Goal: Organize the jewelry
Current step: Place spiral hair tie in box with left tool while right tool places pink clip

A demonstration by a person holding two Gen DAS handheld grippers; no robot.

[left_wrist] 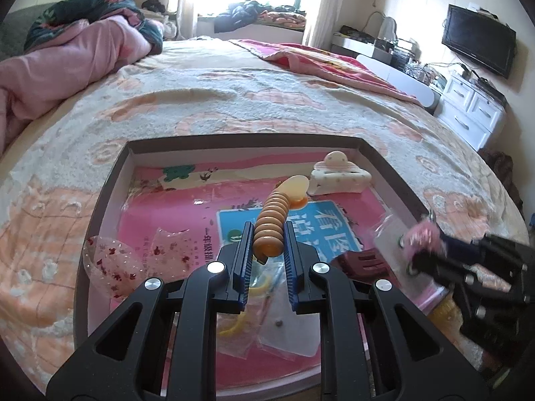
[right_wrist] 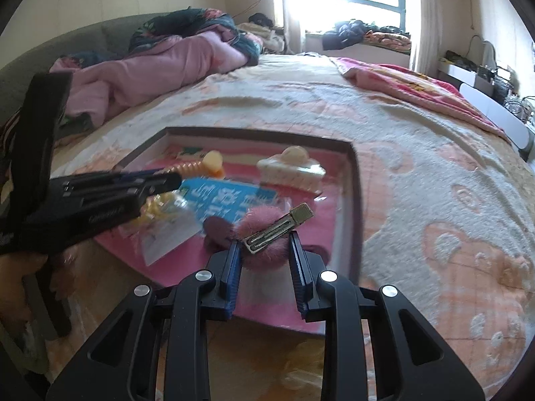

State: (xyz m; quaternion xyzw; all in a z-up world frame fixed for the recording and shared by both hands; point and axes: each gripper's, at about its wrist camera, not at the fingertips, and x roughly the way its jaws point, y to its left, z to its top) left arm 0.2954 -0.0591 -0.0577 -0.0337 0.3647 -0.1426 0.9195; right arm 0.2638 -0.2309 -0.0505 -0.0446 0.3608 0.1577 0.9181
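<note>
A shallow dark-rimmed box [left_wrist: 234,140] lies on the bed, lined with a pink and blue printed sheet. My left gripper [left_wrist: 267,234] is shut on an orange ribbed hair clip [left_wrist: 272,214], which sticks out forward over the box. In the right wrist view my right gripper [right_wrist: 264,242] is shut on a pink fuzzy hair clip [right_wrist: 267,255] with a metal clasp [right_wrist: 279,225] on top, over the box rim [right_wrist: 354,183]. A cream claw clip [left_wrist: 337,173] rests at the box's far right. The left wrist view shows the right gripper [left_wrist: 434,257] at right.
Inside the box lie a dark red clip [left_wrist: 361,264], clear bags with yellow rings [left_wrist: 240,320] and a speckled clear plastic piece [left_wrist: 110,260]. The bed's patterned blanket [left_wrist: 234,100] surrounds the box. A pink quilt [left_wrist: 67,63] is heaped far left; white drawers [left_wrist: 468,110] stand right.
</note>
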